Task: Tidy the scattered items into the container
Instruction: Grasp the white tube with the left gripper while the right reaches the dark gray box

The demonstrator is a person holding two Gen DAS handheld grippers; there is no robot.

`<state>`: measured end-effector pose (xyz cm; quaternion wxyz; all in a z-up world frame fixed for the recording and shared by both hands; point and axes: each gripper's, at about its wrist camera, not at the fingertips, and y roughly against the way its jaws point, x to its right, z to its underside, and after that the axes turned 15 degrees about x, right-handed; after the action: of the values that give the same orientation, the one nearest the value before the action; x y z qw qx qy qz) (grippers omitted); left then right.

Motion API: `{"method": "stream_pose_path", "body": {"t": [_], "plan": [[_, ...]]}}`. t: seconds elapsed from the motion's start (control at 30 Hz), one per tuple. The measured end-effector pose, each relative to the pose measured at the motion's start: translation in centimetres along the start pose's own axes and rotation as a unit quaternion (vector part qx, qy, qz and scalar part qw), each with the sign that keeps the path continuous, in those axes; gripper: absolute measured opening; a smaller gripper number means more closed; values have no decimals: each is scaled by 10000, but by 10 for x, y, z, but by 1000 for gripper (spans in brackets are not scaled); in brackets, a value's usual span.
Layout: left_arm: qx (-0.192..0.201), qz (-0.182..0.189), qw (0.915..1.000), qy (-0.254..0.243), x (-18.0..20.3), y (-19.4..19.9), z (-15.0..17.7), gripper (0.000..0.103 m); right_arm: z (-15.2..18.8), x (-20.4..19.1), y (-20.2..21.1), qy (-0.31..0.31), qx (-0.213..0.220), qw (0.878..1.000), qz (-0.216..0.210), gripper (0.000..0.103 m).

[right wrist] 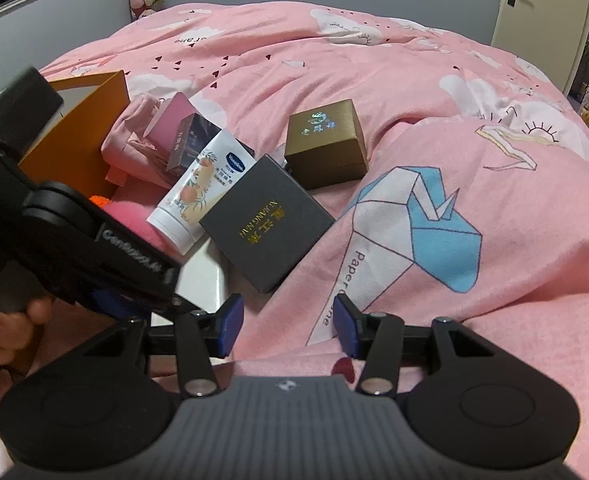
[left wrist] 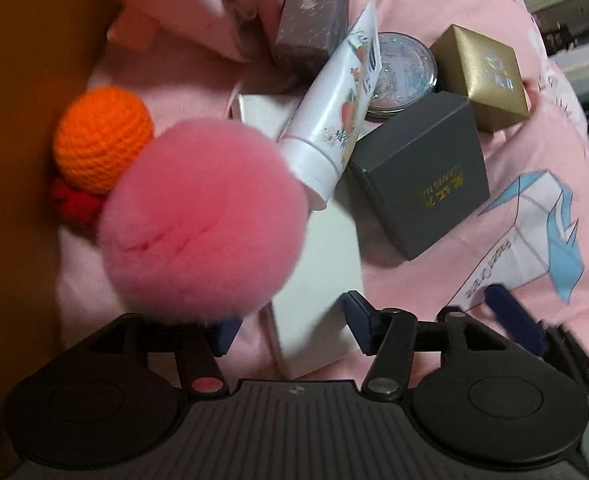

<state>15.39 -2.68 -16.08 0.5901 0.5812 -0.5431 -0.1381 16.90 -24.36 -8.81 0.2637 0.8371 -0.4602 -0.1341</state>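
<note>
My left gripper point(left wrist: 290, 330) stands wide, its jaws clear of the fluffy pink pompom point(left wrist: 202, 216), which sits loose by the orange crocheted ball point(left wrist: 102, 138) against the orange cardboard container point(right wrist: 82, 128). I judge the pompom delivered. My right gripper point(right wrist: 284, 326) waits half-open and empty over the pink bedspread point(right wrist: 454, 240), ready for the grey square box point(right wrist: 266, 220).
</note>
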Motion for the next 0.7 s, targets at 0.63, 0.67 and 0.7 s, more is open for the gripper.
{"method": "stream_pose_path", "body": {"t": [0.63, 0.67, 0.7], "plan": [[707, -48, 9931, -933, 33, 14, 10, 69, 0, 4, -4, -205, -18, 9996, -167, 53], [772, -57, 9917, -1023, 35, 19, 10, 69, 0, 4, -3, -207, -16, 9996, -166, 53], [808, -75, 9904, -1117, 38, 23, 10, 68, 0, 4, -3, -205, -17, 9997, -165, 52]]}}
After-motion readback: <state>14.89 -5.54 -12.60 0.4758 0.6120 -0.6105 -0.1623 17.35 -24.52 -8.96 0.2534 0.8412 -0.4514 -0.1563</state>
